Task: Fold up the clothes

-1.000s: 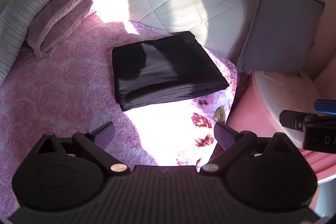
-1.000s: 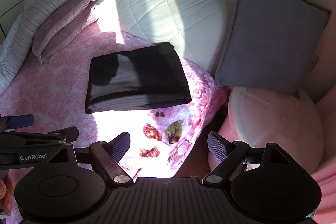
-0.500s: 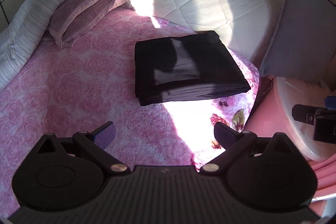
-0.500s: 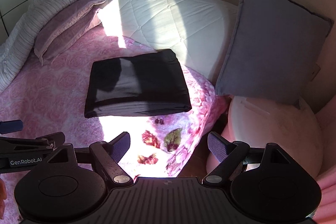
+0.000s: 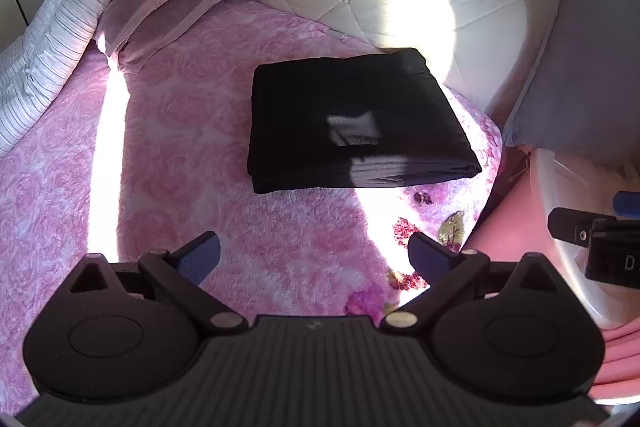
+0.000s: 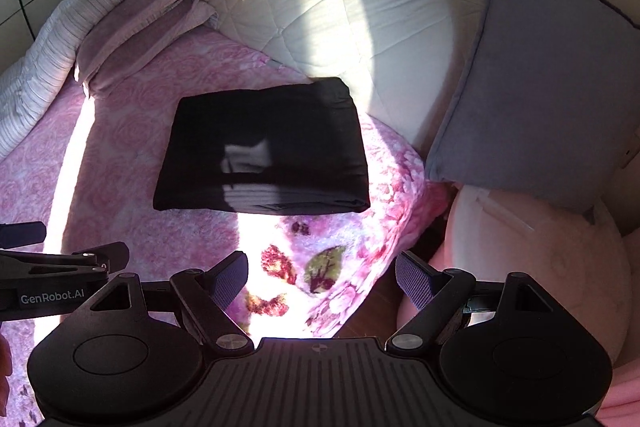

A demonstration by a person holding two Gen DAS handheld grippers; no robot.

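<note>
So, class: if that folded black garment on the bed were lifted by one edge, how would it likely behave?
The black garment would probably flop and unfold, since its stacked layers show loose at the near edge. It looks light, barely denting the pink blanket. Pushed, it may drag on that fuzzy pile.

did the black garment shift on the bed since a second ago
No. The black garment keeps its far corner at the white quilt's edge and its near edge just above the dark flower print; only the cameras moved.
</note>
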